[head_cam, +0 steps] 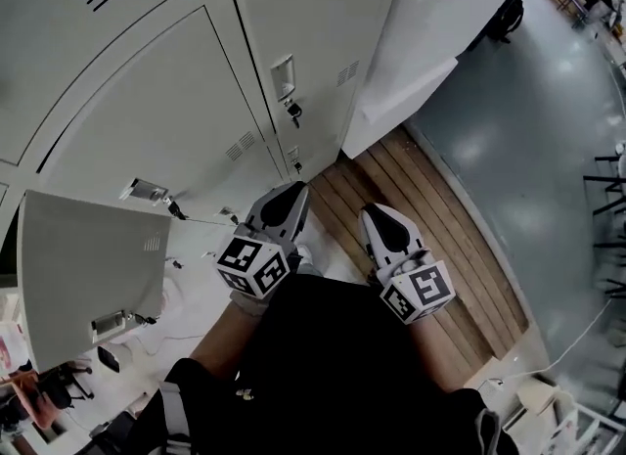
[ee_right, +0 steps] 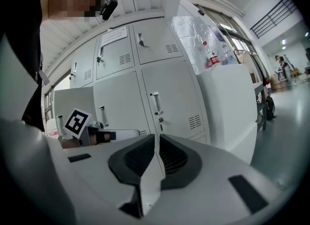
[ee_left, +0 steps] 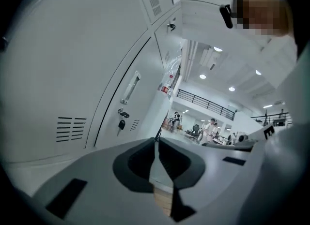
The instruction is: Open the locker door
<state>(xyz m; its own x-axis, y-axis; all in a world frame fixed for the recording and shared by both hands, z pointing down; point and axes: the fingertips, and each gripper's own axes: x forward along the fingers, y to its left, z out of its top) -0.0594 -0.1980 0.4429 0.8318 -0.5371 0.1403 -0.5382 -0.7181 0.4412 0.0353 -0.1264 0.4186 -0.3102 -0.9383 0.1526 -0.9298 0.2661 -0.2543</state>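
Observation:
A bank of grey lockers [head_cam: 166,101] fills the upper left of the head view. One locker door [head_cam: 83,267] at the far left stands swung open, its handle [head_cam: 111,323] near its lower edge. The door to the right [head_cam: 313,42] is closed, with a handle [head_cam: 283,76] and a key [head_cam: 292,109] in the lock. My left gripper [head_cam: 293,189] and right gripper [head_cam: 372,212] are side by side close to my body, both shut and empty, apart from the lockers. The left gripper [ee_left: 156,139] faces a closed door with a handle [ee_left: 131,87]. The right gripper [ee_right: 156,137] faces closed doors [ee_right: 169,98].
A wooden platform [head_cam: 440,238] lies under the grippers, with grey floor [head_cam: 528,130] to the right. A white-draped table [head_cam: 430,22] stands right of the lockers. Cables and clutter [head_cam: 39,394] lie at the lower left. People [ee_left: 210,127] stand far off in the hall.

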